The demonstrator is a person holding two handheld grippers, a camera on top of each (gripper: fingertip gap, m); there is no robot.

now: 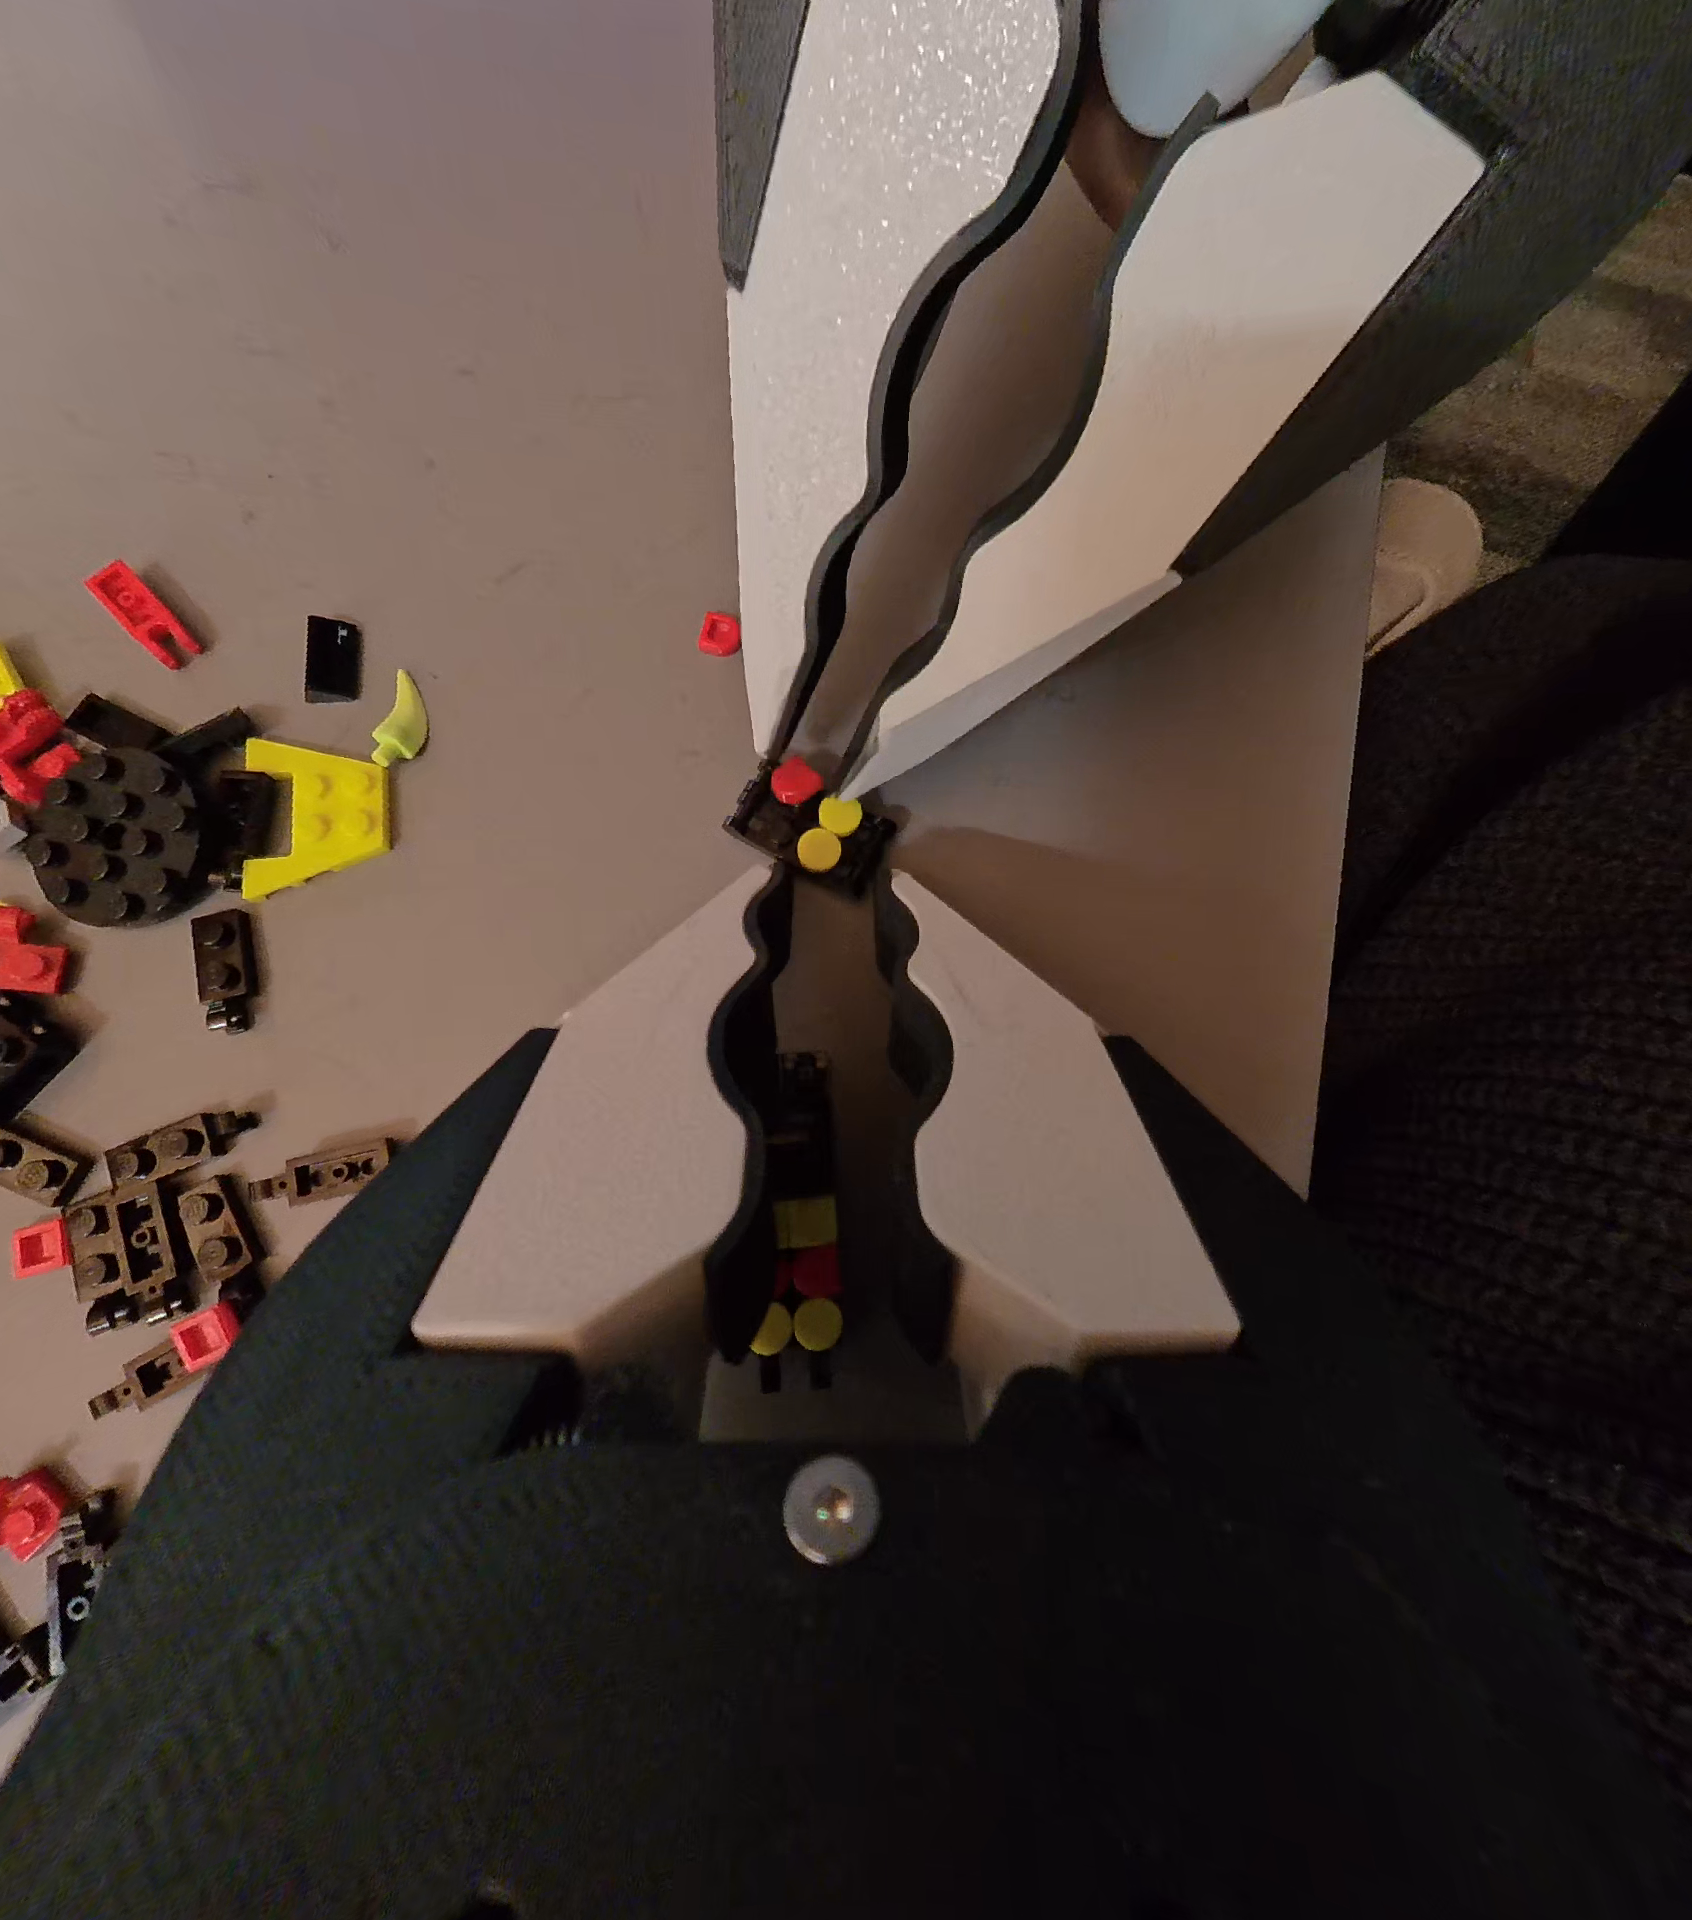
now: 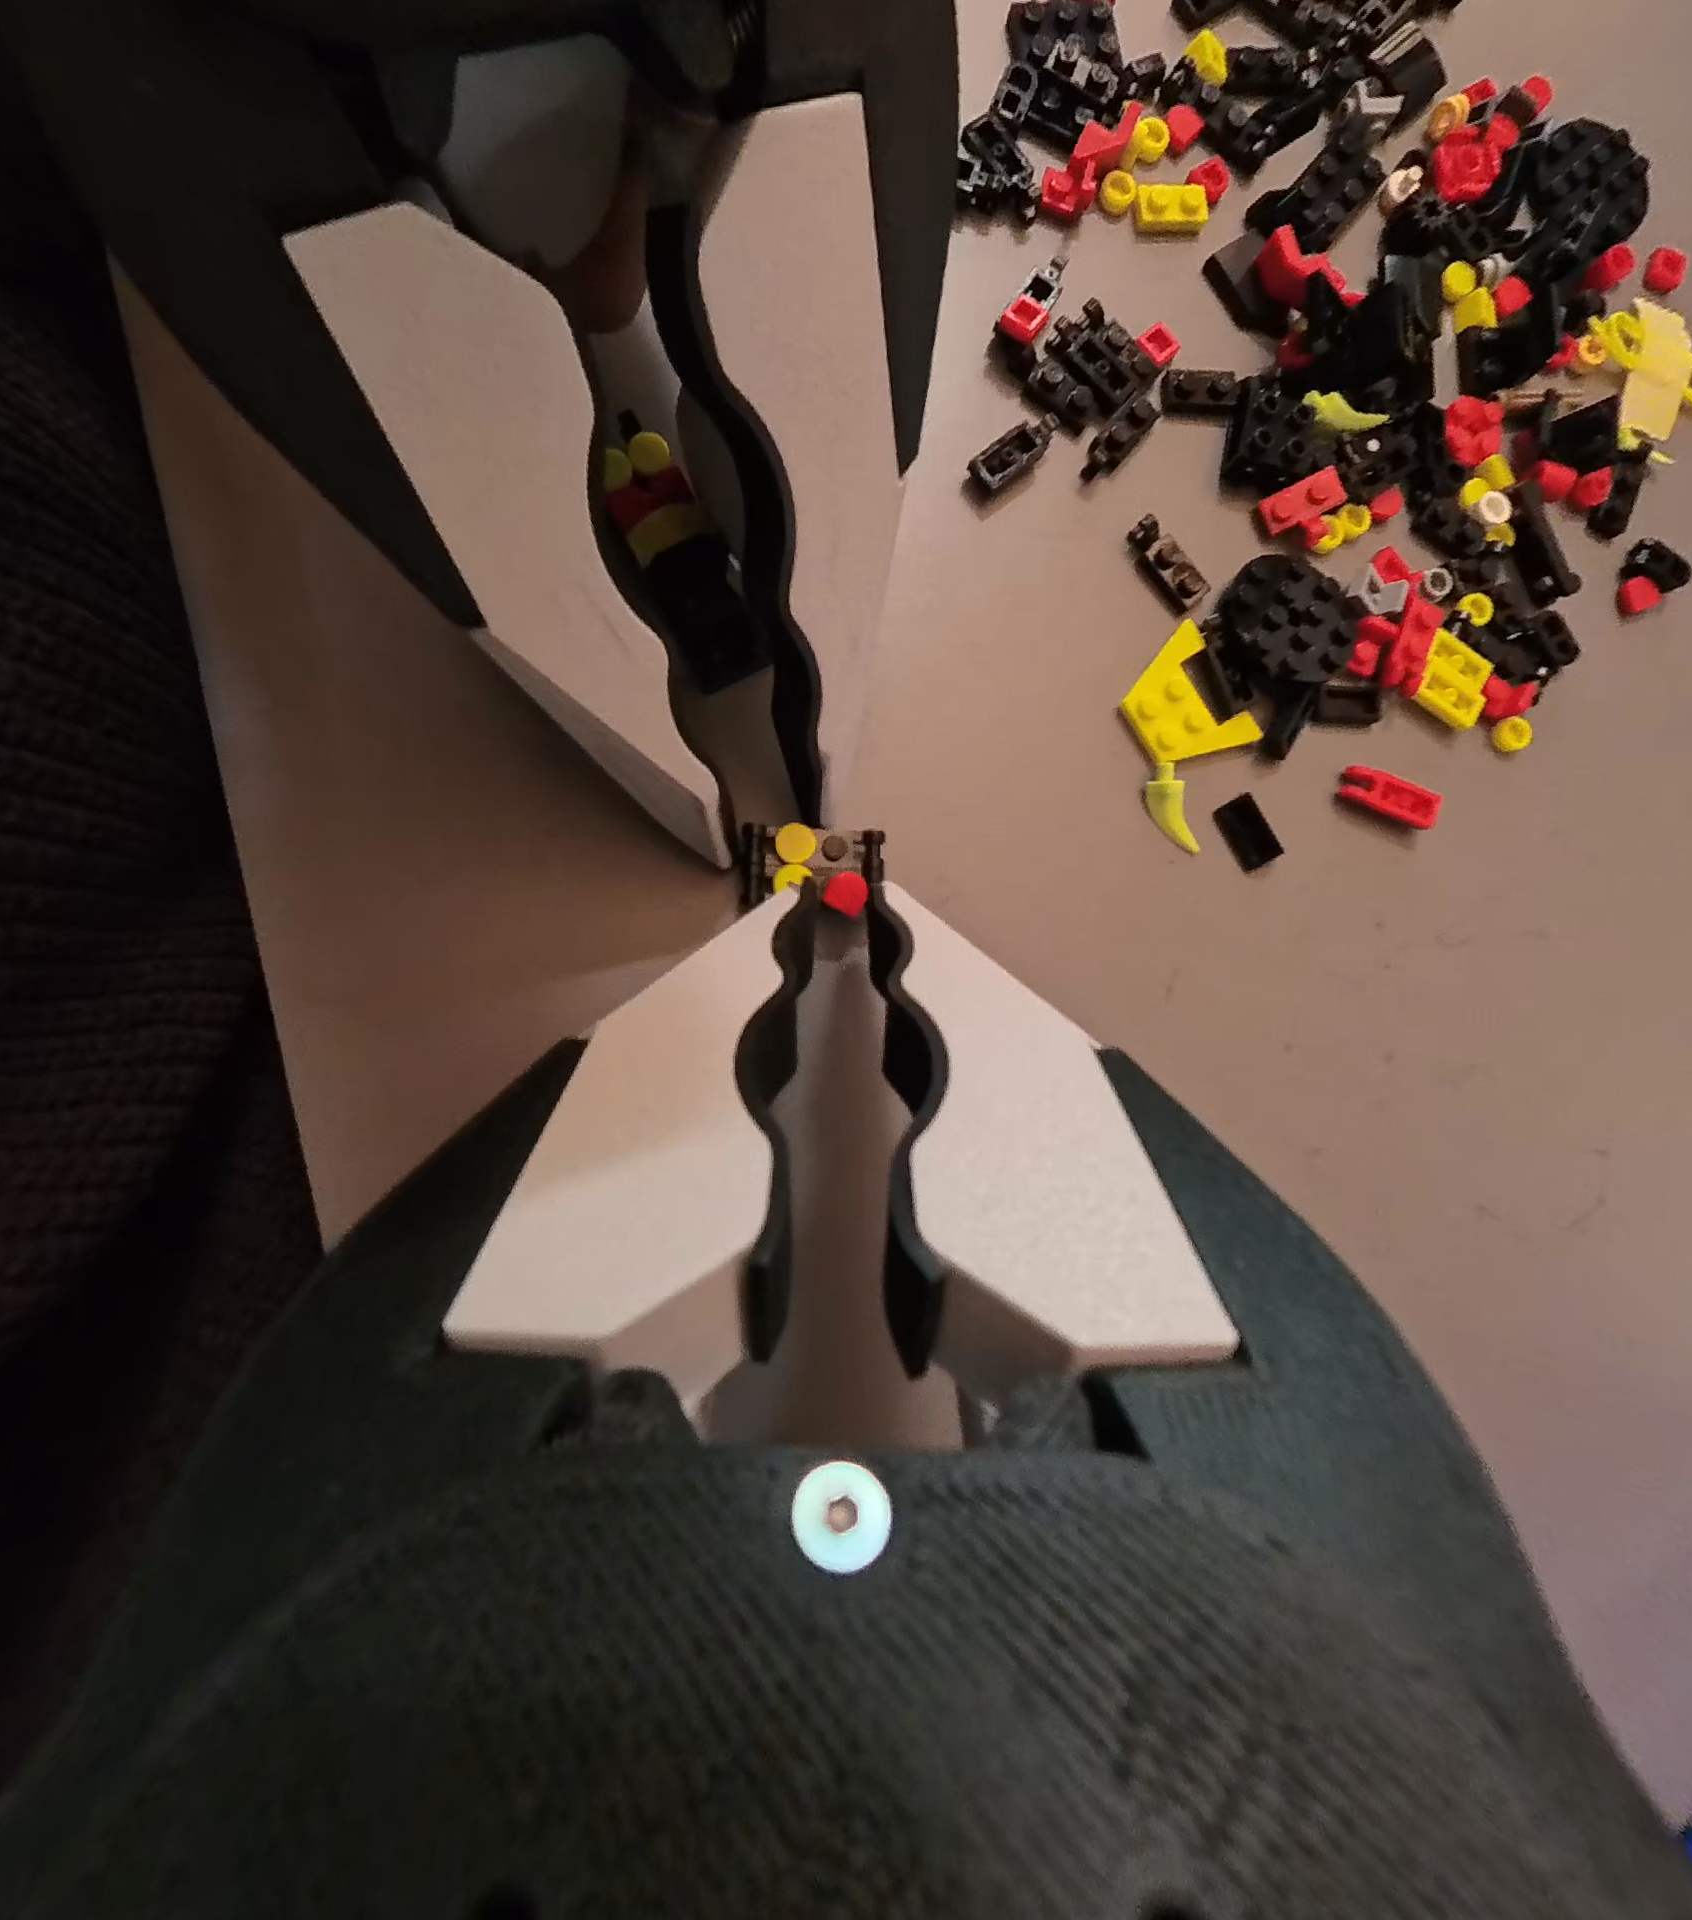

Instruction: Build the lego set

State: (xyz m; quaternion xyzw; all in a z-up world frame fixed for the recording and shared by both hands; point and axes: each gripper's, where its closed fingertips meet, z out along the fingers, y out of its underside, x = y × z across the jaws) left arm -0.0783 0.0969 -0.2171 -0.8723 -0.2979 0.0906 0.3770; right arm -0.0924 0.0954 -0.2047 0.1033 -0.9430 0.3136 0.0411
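My left gripper (image 1: 826,883) is shut on a small black plate (image 1: 767,826) and holds it above the table. Two yellow round tiles (image 1: 819,847) sit on the plate. My right gripper (image 2: 837,909) is shut on a small red round piece (image 2: 844,891) and presses it onto the plate (image 2: 847,850) beside the yellow tiles (image 2: 794,842). In the left wrist view the right gripper (image 1: 811,764) comes in from the top with the red piece (image 1: 794,779). In the right wrist view the left gripper (image 2: 785,821) comes in from the top. A black, yellow and red built piece (image 1: 800,1236) shows between the left fingers.
A pile of loose black, red and yellow pieces (image 1: 94,831) lies to the left on the pale table, and at the upper right in the right wrist view (image 2: 1393,416). A yellow wedge plate (image 1: 333,821) and a black tile (image 1: 335,657) lie nearest. The table edge (image 1: 1341,935) meets dark knit fabric (image 1: 1548,1039). The grippers are tip to tip, or close to it.
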